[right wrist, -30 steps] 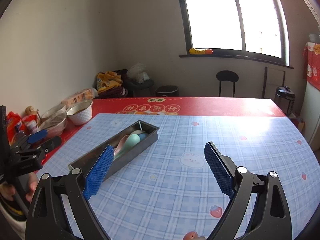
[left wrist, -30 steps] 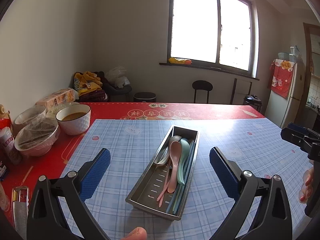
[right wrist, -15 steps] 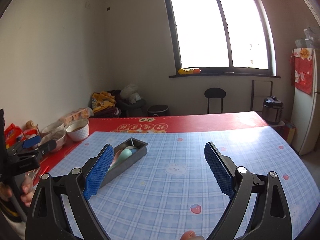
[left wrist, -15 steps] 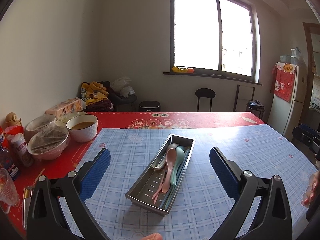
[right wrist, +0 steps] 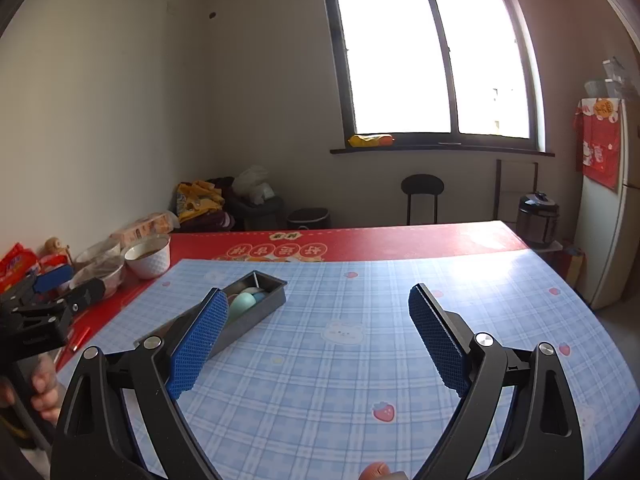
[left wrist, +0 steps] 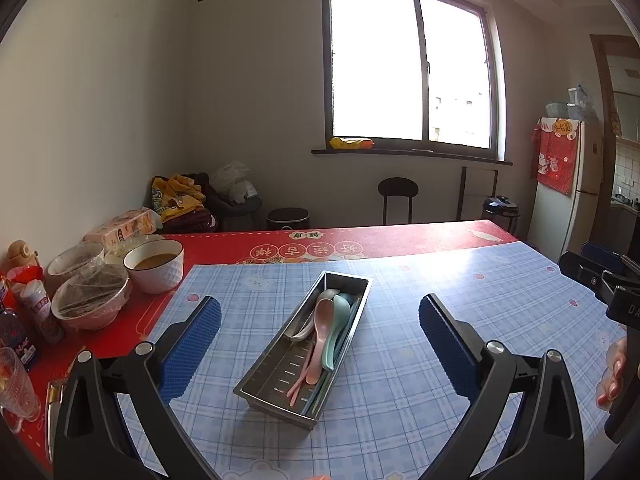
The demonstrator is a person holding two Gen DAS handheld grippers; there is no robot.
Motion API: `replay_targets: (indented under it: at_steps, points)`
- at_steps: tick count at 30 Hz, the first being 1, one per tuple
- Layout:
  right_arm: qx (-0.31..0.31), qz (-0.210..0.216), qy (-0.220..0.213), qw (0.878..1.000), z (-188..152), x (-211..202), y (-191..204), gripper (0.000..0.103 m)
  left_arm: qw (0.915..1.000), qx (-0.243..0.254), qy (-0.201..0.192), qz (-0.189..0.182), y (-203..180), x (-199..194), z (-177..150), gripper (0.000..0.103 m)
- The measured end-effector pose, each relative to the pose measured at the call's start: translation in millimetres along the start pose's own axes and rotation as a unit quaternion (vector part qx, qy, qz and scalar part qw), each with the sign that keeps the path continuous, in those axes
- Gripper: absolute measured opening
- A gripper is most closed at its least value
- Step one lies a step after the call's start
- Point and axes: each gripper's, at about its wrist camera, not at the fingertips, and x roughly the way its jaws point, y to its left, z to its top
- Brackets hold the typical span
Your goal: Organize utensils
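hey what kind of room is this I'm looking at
Most likely a home dining room off a kitchen: a table under patterned cloths with bowls of food, a fridge by a doorway, and a rice cooker.

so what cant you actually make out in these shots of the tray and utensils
- Metal tray, right wrist view: its near half is hidden behind the right gripper's left finger, so only a few spoon bowls show.
- Utensils, left wrist view: they overlap, so their count is unclear, and the thin pieces under the spoons can't be identified.
- Covered bowl, left wrist view: plastic wrap hides its contents.
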Motion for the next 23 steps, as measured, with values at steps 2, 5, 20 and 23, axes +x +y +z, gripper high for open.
replay_targets:
  at_steps: [2,5,20,23]
  points:
    - [-0.002,-0.003,0.001,1.0,-0.3,0.7,1.0,0.089,1.0,0.001,-0.001,-0.002,-1.7,-0.6,0.2,0.097]
    - [-0.006,-0.008,0.003,1.0,-1.6,1.9,2.6,0.089,1.0,0.002,-0.004,-0.002,-2.7,-0.7,-0.8,0.097]
    - [-0.004,-0.029,0.008,1.0,-5.0,3.7,-0.5,0.089,1.0,0.002,0.0,0.003,-0.1,4.4,-3.4,0.097]
    - [-0.004,-0.031,0.01,0.999,-5.6,4.8,-0.6,0.089,1.0,0.001,0.001,0.003,0.3,4.6,-4.0,0.097]
